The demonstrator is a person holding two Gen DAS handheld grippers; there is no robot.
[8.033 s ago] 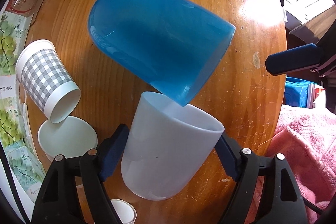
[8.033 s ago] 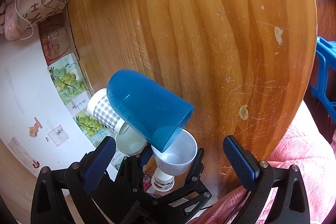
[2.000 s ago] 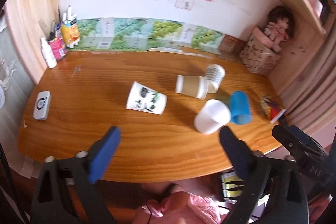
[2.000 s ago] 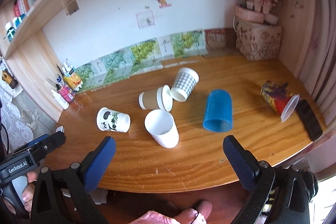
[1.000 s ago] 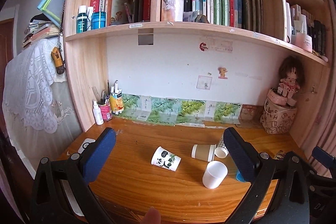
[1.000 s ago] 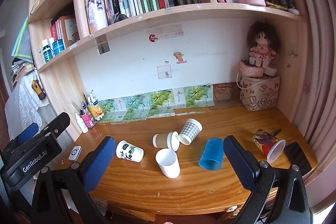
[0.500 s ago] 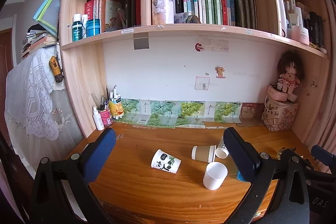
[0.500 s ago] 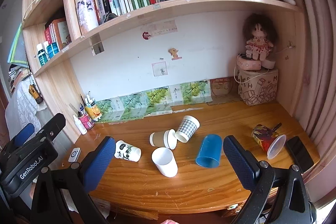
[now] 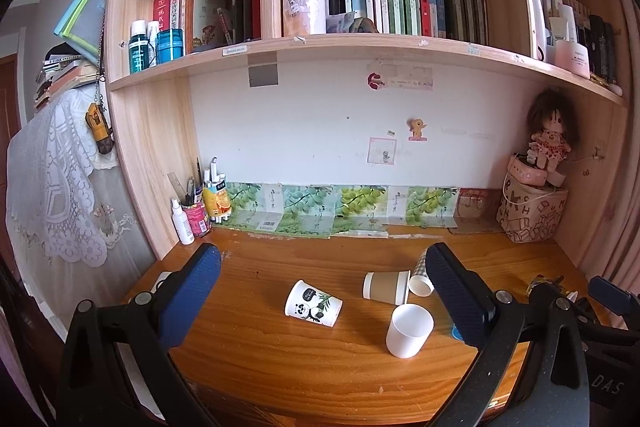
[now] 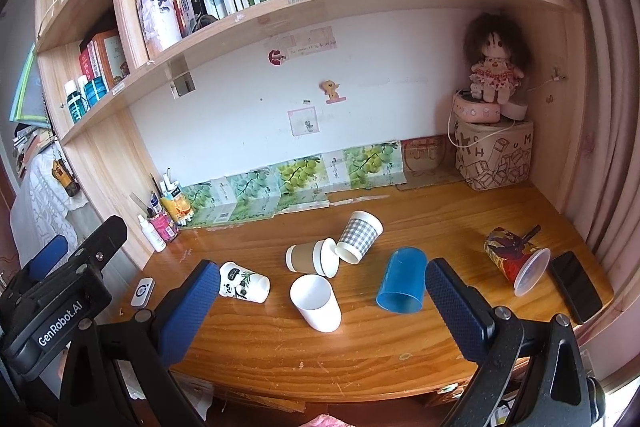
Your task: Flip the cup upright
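A white cup (image 9: 409, 331) (image 10: 316, 302) stands upright on the wooden desk (image 10: 280, 347). A blue cup (image 10: 401, 285) stands mouth down to its right; in the left wrist view it is mostly hidden behind a finger. A panda cup (image 9: 313, 308) (image 10: 243, 287), a brown cup (image 9: 386, 287) (image 10: 311, 259), a checked cup (image 10: 359, 236) and a red patterned cup (image 10: 516, 264) lie on their sides. My left gripper (image 9: 320, 291) and right gripper (image 10: 320, 311) are both open, empty, and held back from the desk's front edge.
A black phone (image 10: 575, 286) lies at the desk's right edge. A small white device (image 10: 142, 291) lies at the left. Bottles and a pen pot (image 9: 196, 215) stand at the back left. A patterned box with a doll (image 10: 494, 151) fills the back right corner. Bookshelves hang above.
Eight seconds ago my left gripper was shut on the white cup with the blue cup tilted over it. Both grippers have since pulled back and tilted up; in the last second almost nothing moved.
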